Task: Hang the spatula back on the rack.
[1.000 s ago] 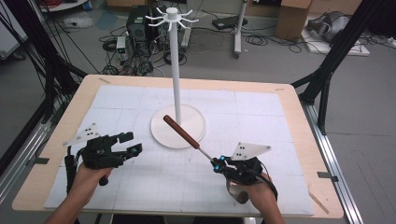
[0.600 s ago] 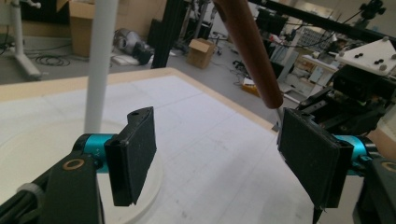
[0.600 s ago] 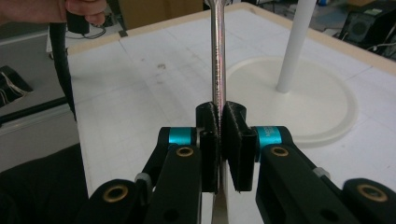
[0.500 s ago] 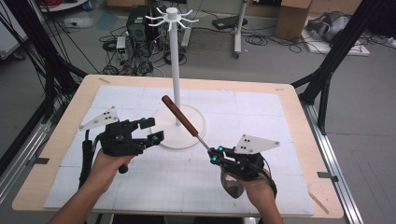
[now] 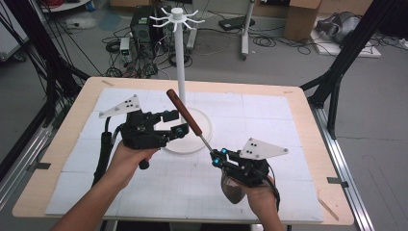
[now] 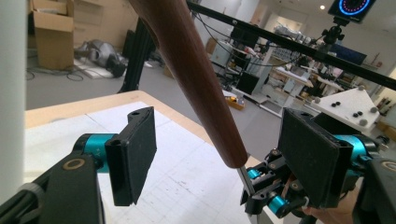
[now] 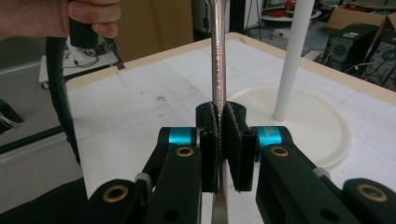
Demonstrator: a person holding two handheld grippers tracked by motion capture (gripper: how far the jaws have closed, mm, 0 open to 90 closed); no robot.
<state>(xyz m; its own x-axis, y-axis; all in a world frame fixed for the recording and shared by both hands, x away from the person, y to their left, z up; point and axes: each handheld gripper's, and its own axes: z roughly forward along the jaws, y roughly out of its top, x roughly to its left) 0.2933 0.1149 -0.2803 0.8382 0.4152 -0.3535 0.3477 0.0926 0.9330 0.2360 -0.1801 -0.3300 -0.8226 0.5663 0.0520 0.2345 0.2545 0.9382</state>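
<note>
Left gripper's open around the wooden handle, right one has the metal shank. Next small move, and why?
Probably close the left gripper on the wooden handle. Its pads stand apart on either side of the handle without touching it, while the right gripper is shut on the metal shank, holding the utensil up beside the white stand.

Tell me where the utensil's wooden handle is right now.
In the high view the wooden handle slants up left of centre, above the white stand's base, between the open left gripper pads; the right gripper clamps its metal shaft.
</note>
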